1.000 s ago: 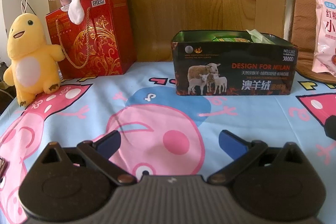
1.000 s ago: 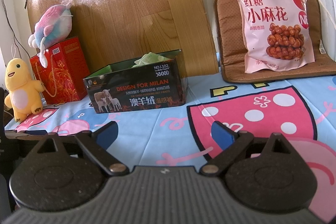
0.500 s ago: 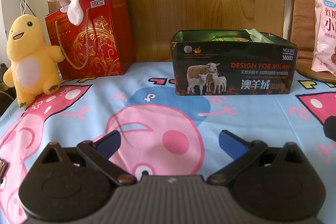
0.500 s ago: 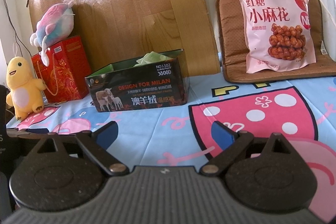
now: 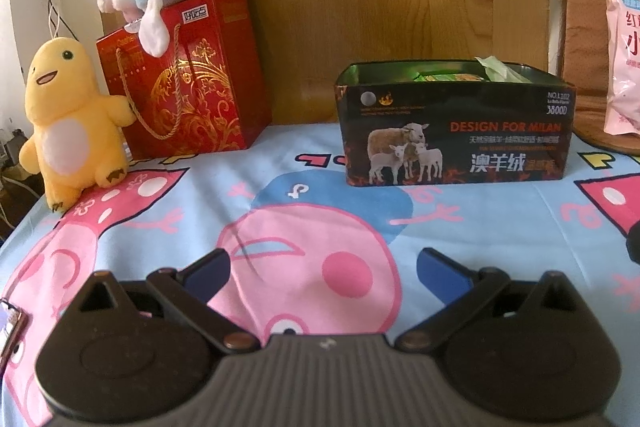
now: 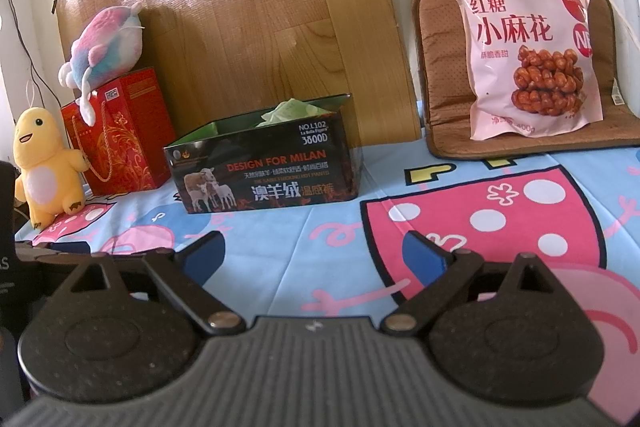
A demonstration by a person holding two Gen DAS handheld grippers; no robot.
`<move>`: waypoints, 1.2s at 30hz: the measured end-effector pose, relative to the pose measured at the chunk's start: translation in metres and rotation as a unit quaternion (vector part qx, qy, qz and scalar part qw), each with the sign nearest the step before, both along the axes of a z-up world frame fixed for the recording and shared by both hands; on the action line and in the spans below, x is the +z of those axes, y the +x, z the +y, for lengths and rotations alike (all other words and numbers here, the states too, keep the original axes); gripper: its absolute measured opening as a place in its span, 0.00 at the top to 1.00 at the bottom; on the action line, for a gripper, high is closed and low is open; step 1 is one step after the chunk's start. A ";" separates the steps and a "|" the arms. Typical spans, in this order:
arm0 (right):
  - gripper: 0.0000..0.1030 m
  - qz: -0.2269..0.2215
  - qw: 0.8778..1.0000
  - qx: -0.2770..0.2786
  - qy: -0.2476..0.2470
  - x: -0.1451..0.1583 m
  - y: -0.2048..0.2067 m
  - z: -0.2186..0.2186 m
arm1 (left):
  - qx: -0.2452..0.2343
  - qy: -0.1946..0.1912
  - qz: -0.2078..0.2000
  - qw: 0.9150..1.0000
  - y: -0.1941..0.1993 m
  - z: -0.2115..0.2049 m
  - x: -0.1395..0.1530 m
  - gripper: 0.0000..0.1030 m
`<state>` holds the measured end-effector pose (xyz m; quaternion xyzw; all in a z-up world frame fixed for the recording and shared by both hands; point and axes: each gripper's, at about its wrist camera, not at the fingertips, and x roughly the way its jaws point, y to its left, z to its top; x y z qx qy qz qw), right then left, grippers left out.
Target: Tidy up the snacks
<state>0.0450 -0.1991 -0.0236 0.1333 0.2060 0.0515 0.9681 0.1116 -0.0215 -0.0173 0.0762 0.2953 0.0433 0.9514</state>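
Both idle pre-grasp, left gripper (image 5: 322,267) & right gripper (image 6: 312,253) fingers apart, empty; next prob: fetch pink snack bag (image 6: 528,51) w/ right, drop into tin box (image 6: 264,167).

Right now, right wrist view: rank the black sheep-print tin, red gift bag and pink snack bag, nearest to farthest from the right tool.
1. Black sheep-print tin box: ahead and left of the right tool, nearest.
2. Red gift bag with gold pattern: far left, behind the tin.
3. Pink snack bag: far right, leaning on the brown cushion. Bags 2 and 3 are too close to call.
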 end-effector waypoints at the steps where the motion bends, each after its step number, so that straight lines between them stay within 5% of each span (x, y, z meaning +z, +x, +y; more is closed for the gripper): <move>1: 0.06 0.000 1.000 0.000 0.000 0.000 0.000 0.000 | 0.000 0.001 0.000 1.000 0.000 0.000 0.000 0.00; 36: 0.06 0.000 1.000 -0.001 0.000 -0.001 0.000 0.001 | -0.004 0.004 0.000 1.000 0.000 0.000 0.000 0.00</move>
